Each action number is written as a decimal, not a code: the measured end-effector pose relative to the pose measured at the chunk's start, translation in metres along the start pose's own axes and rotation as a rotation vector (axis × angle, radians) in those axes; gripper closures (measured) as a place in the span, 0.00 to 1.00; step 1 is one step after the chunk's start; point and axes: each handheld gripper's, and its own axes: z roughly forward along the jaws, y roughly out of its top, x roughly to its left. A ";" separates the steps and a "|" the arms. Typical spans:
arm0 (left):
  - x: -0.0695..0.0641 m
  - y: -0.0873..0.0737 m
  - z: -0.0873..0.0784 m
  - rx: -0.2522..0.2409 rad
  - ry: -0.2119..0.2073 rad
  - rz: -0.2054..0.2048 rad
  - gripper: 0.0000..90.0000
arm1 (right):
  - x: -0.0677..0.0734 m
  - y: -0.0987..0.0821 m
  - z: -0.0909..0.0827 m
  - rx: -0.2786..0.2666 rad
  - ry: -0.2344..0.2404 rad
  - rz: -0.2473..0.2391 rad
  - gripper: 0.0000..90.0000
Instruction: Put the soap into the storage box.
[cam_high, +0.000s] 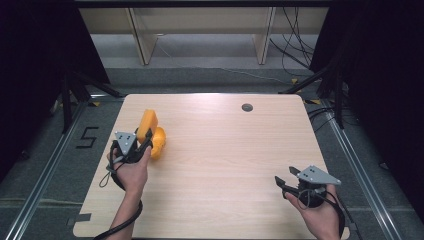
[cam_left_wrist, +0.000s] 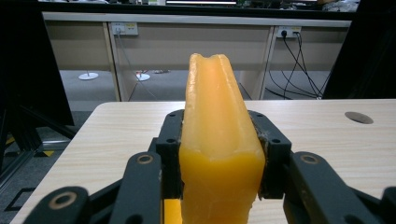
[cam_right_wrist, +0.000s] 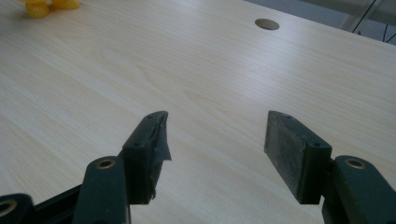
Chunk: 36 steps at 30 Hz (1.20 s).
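Orange block (cam_left_wrist: 219, 154) is what it's all about right now, and you've got it pinched in your left gripper (cam_high: 142, 142), the jaws clamped on its two sides with the long end sticking up and away from you. From the high view it sits over the left part of the table (cam_high: 225, 165), and there's another yellow-orange piece (cam_high: 159, 141) right beside it, low on the wood. I can't tell if the two are touching or joined.

Your right gripper (cam_high: 286, 181) is parked near the right front corner, jaws apart with nothing between them, just bare wood in front of them. So I'd say you're in the holding stage: one hand has the thing, the other is waiting. Next move, as I read it, is either carrying the block where it needs to go or bringing the free hand across to help. Either way keep the grip square, since that block looks smooth and a bit waxy and could twist.

Table is pale wood grain with a round cable hole (cam_high: 247, 107) near the far edge. Beyond it you've got grey floor, pale cabinets (cam_high: 200, 30), loose black cables (cam_high: 295, 50), dark curtains on both sides, and a "5" (cam_high: 87, 137) taped on the floor at left.
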 end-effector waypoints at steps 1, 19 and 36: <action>0.000 -0.001 0.001 0.005 0.004 0.003 0.67 | 0.000 0.000 0.000 -0.005 -0.007 -0.006 0.44; 0.005 -0.024 0.015 0.049 0.021 0.008 0.67 | 0.002 0.000 0.001 0.019 0.034 0.010 0.44; 0.004 -0.042 0.025 0.090 -0.007 0.018 0.67 | 0.002 -0.001 0.003 0.019 0.034 -0.004 0.44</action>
